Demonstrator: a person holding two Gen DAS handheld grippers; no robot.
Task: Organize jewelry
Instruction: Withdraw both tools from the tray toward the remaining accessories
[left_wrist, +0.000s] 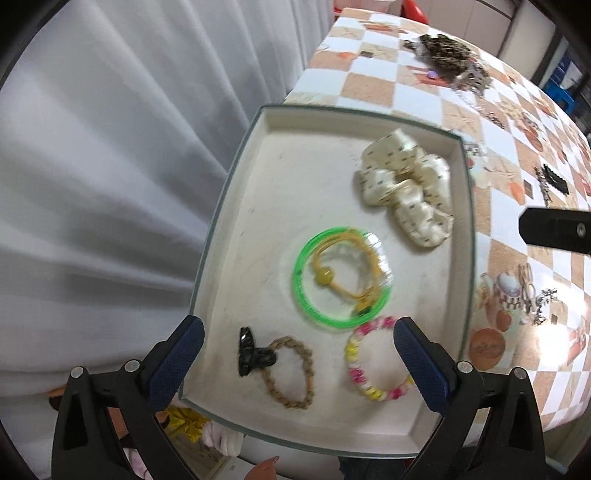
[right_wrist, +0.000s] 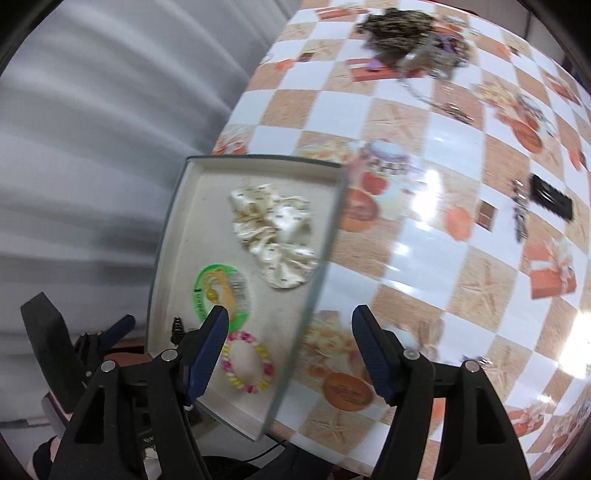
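With both the left gripper (left_wrist: 299, 350) and right gripper (right_wrist: 290, 341) spread apart and empty, we judge the light, stiff black clip (right_wrist: 551, 198), on the table (right_wrist: 424, 229) far ahead-right, best pinched across its body.

Green bangle (left_wrist: 341, 277), pink/yellow bead bracelet (left_wrist: 376, 360), cream scrunchie (left_wrist: 406, 186), orange/white checked tablecloth (right_wrist: 424, 229).

Both views bright, evenly lit. Strong fisheye bending, black vignette at corners. Right wrist view: white glare on glossy bench (right_wrist: 424, 206) from 3 to 5 o'clock; jewelry pile (right_wrist: 410, 33) at 12 o'clock motion-blurred. Left wrist view: green bangle (left_wrist: 341, 277) smeared at centre; shadows soft.
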